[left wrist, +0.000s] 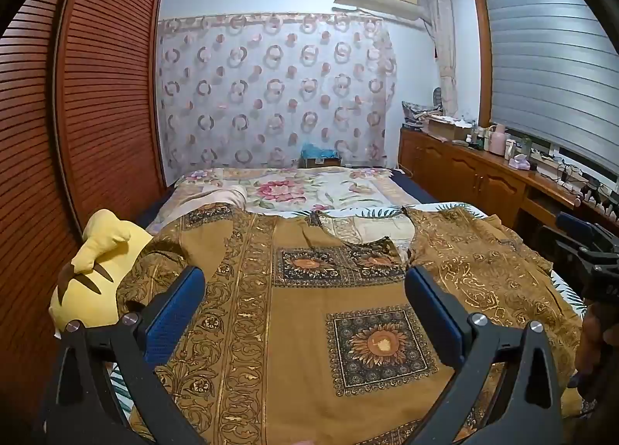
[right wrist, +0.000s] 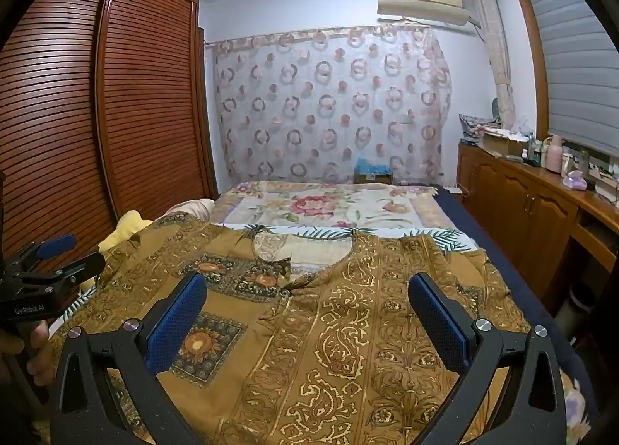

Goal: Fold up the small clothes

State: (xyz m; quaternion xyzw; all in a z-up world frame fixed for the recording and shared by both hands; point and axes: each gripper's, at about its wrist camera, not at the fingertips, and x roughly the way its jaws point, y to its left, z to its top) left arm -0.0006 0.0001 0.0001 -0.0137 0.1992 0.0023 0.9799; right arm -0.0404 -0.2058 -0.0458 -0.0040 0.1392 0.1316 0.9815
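Observation:
A brown and gold patterned shirt [left wrist: 309, 313] lies spread flat on the bed, neckline away from me; it also shows in the right wrist view [right wrist: 348, 329]. My left gripper [left wrist: 305, 282] is open and empty, hovering just above the shirt's left half. My right gripper [right wrist: 307, 290] is open and empty above the shirt's right half, near the button placket. The right gripper also shows at the right edge of the left wrist view [left wrist: 584, 243]. The left gripper shows at the left edge of the right wrist view [right wrist: 58, 251].
A yellow plush toy [left wrist: 96, 271] lies at the shirt's left edge beside the slatted wardrobe [left wrist: 77, 116]. A floral blanket [left wrist: 294, 189] covers the far bed. A wooden sideboard [right wrist: 541, 205] with bottles runs along the right under the window.

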